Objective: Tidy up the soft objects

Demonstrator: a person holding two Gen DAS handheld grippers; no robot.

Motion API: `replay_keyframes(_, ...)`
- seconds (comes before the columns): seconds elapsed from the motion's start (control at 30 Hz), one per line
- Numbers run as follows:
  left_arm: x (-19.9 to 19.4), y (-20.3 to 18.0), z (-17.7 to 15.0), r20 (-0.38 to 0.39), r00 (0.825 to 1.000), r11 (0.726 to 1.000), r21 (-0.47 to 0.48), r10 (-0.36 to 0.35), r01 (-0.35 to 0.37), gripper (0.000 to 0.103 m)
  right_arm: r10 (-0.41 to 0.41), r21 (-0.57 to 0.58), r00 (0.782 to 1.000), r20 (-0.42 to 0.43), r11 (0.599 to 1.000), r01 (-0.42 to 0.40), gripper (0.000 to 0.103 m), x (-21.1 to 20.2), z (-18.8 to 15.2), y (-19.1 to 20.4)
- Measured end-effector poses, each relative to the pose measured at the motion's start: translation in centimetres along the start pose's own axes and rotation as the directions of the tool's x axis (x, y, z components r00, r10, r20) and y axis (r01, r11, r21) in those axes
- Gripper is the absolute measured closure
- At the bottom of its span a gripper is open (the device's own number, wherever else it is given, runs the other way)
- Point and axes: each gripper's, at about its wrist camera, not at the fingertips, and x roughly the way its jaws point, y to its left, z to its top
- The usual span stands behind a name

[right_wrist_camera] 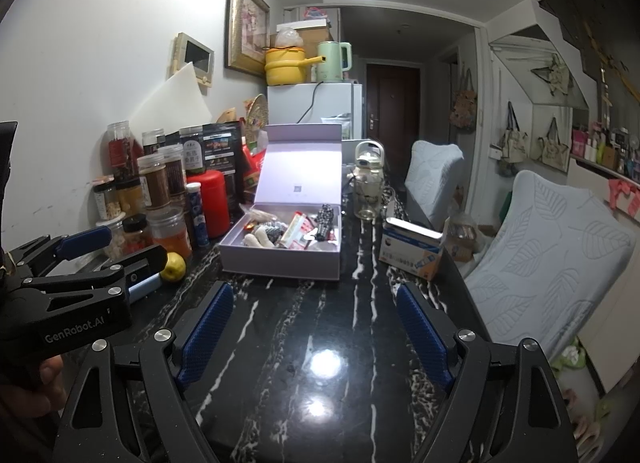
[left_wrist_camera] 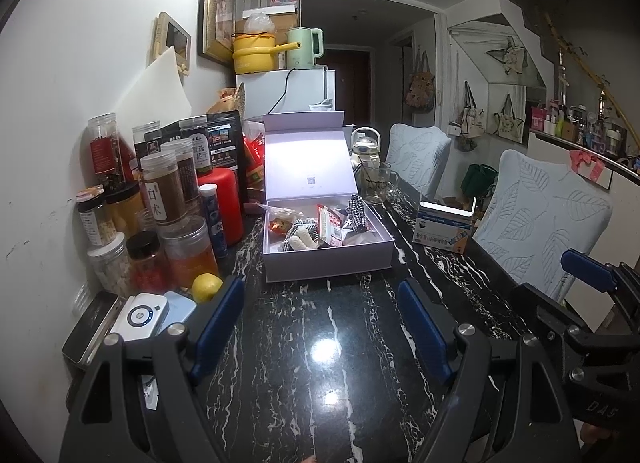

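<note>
Left gripper (left_wrist_camera: 320,327) & right gripper (right_wrist_camera: 314,325) hovering w/ fingers spread, empty, over bare black table (left_wrist_camera: 320,383). Soft items lying in open box (left_wrist_camera: 326,259) ahead; jars (left_wrist_camera: 160,223) crowding left edge, chairs (left_wrist_camera: 540,231) lining right.

Black white-veined marble table (left_wrist_camera: 320,343) bearing an open lidded gift box (left_wrist_camera: 328,259), jars (left_wrist_camera: 168,191), lemon (left_wrist_camera: 206,288), glass mug (left_wrist_camera: 375,182), carton (left_wrist_camera: 444,229).

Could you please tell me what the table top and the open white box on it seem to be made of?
Table top: likely polished black marble or a stone-look slab, given its white veins and mirror-like lamp reflections.
White box: probably rigid cardboard with a smooth matte finish; its walls are thin and flat, and the hinged lid stands upright.
</note>
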Motion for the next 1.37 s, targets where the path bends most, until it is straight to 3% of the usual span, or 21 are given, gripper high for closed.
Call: replay_keyframes(1.37,0.71,0.01,-0.19,-0.025,1.000,1.000,0.014,0.005,-0.005,0.024,-0.003,-0.005,1.000,-0.007,1.000,0.003,0.017,0.19,-0.56,-0.66)
